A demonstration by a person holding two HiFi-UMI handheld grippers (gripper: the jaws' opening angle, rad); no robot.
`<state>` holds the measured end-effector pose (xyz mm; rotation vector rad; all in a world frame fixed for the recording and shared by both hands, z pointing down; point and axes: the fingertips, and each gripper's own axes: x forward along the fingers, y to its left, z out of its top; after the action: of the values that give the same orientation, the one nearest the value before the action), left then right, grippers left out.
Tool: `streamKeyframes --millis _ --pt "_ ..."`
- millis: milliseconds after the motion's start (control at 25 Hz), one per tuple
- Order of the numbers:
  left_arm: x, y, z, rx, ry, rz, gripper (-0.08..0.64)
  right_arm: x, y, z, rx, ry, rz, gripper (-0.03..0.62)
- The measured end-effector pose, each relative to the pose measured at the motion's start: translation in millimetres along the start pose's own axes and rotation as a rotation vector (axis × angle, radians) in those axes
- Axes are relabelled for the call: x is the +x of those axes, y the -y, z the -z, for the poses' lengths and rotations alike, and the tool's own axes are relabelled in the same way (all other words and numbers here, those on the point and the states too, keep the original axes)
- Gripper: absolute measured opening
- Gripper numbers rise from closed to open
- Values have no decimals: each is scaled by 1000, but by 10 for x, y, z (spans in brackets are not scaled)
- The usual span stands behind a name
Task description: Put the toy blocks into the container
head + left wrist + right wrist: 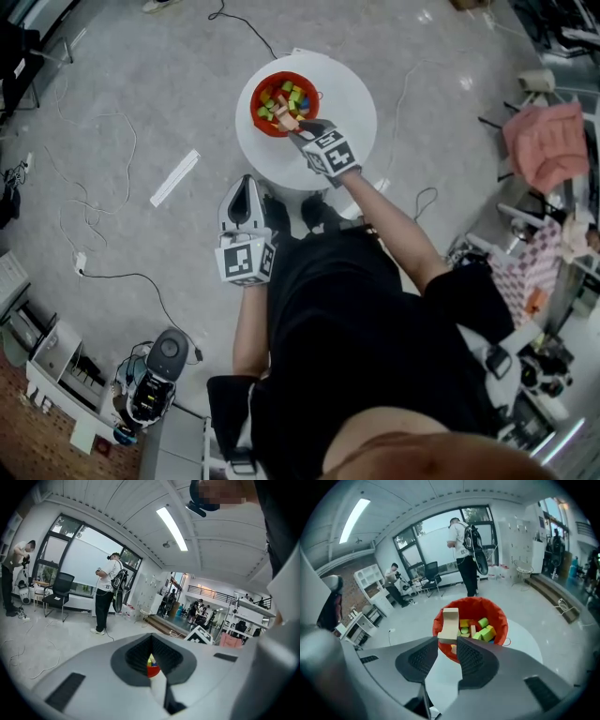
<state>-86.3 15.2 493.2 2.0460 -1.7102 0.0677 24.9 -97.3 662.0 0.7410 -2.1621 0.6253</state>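
A red container [258, 105] holding several coloured toy blocks [281, 97] stands on a small round white table [352, 108]. My right gripper [291, 125] is shut on a beige block [285, 120] at the container's near rim. In the right gripper view the beige block [450, 622] sticks up between the pads, in front of the red container [500, 617]. My left gripper [247, 208] hangs low beside the table's near edge, its jaws together and nothing in them. Through the slit between its jaws a bit of the red container [153, 670] shows.
Cables trail over the grey floor, and a white strip [174, 177] lies left of the table. A pink cloth [546, 139] and cluttered gear stand at the right, with more equipment [157, 373] at the lower left. People stand further off in the room [465, 555].
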Motion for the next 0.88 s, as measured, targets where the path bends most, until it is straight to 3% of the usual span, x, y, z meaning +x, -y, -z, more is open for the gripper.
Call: streamKeyframes --millis 120,280,440,640,720,880 --pt "0 6 12 18 -5 1 -8 201 87 99 36 -87 1 121" --pt "-42 6 9 24 0 -4 -8 199 90 61 81 -50 -21 121" --pt "-77 -27 -66 36 14 -14 -8 -211 47 -265 87 126 -26 111" --pt "-126 14 -222 39 47 -11 -8 -1119 -102 -824 29 445 11 2" --pt "-153 66 -305 39 67 4 -8 -1464 -240 -980 13 546 7 0" --pt "-165 224 -413 45 96 33 -8 -1794 -520 -957 29 649 -24 -2"
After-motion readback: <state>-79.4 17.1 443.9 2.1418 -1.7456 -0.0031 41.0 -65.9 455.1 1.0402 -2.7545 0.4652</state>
